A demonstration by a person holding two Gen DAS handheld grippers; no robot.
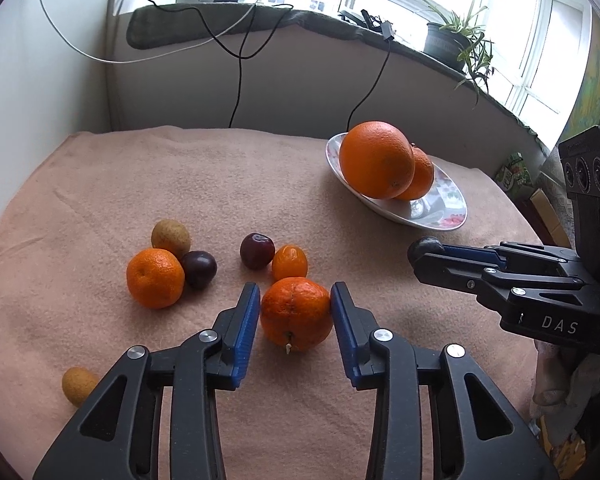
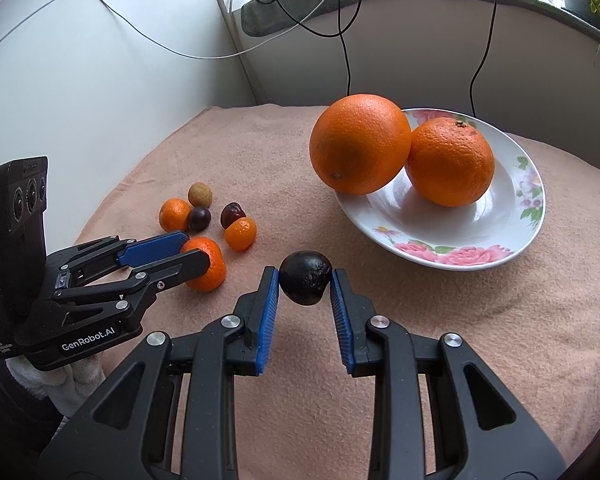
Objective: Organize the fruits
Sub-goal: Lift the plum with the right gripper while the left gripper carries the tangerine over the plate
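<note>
I'm mid-sort right now, one fruit per hand. My right gripper [image 2: 305,282] is squeezing a small wrinkly dark fruit [image 2: 306,282] between its blue pads, lifted off the pink cloth [image 2: 480,340] just in front of the flowered plate [image 2: 452,254], where two big oranges [image 2: 360,144] are already sitting. My left gripper [image 1: 295,312] is straddling a mandarin [image 1: 296,314] that's still lying on the cloth: the right pad is touching the peel, the left one is showing a thin gap, so I'm not calling that a grip yet.

Next I'm guessing the dark one needs carrying over the rim into the free part of the plate, gently, since the front orange is hanging over the edge.

Hard to tell: what the dark fruit is, and a tan fruit [image 1: 76,386] is half hidden behind my left finger.
</note>
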